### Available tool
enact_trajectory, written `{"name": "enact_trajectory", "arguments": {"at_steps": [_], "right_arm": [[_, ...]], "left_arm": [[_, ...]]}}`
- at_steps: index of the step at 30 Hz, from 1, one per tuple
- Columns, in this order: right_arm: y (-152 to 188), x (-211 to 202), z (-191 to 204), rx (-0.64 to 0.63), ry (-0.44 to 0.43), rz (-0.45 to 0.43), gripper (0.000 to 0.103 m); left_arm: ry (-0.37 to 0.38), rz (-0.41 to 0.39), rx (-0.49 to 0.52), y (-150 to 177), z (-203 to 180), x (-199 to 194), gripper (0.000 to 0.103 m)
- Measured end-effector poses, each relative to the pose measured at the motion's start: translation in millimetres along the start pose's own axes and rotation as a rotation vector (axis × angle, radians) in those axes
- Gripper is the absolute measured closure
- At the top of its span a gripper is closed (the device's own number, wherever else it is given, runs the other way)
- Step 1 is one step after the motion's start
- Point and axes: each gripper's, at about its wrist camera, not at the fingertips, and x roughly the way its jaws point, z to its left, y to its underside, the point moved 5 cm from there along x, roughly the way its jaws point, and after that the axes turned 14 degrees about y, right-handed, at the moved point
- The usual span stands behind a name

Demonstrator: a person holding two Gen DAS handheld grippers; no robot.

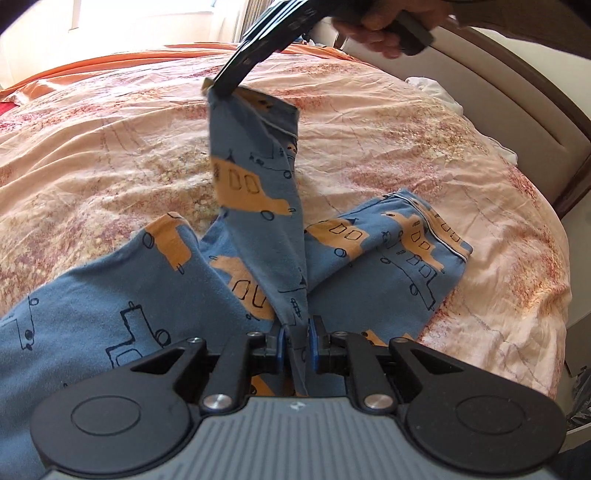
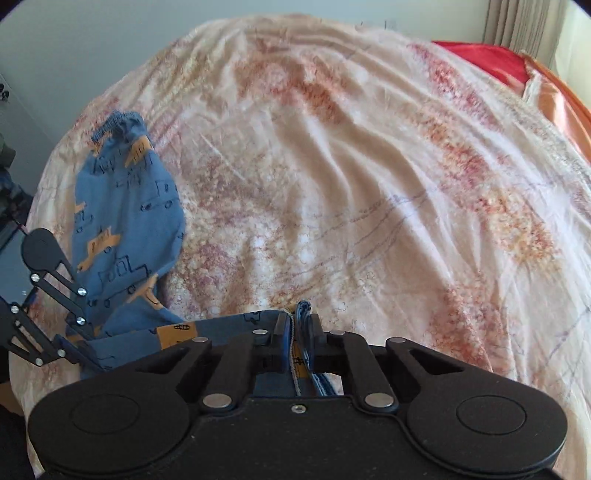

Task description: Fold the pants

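Soft matt cloth pants (image 1: pixel 92 295), wrinkled cotton bedspread (image 1: pixel 369 129) — matt black plastic hand-held gripper (image 1: pixel 295 347)

Bright daylight from a blown-out window (image 1: pixel 48 22) washes the fisheye-curved views; the right wrist view looks slightly soft.

No readable text, labels or numbers anywhere in either view.
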Motion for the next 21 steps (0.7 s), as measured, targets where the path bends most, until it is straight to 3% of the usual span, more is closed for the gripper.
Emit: {"name": "enact_trajectory", "arguments": {"at_steps": [4,6,9,17,21], "right_arm": [[33,-76,7,0.096,0.07,-0.112,0.096],[56,-104,15,0.132,0.107,-0.13,0.097],[96,-131,34,0.173,0.151,-0.118,0.099],[208,-123,77,0.468,0.169,-0.074,0.1],[246,-91,94,0.533,0.148,0.001,0.103]], "left_arm": [[0.003,0.0,0.026,-7,-3,3,0.092],[0.02,-0.004,0.047,-10,-9,3,0.099],[0.027,0.018,0.094,-10,-20,6,0.102],[0.021,0.116,0.166,-4,-39,26,0.102],[0.0,0.232,0.28,8,-47,43,0.102]]}}
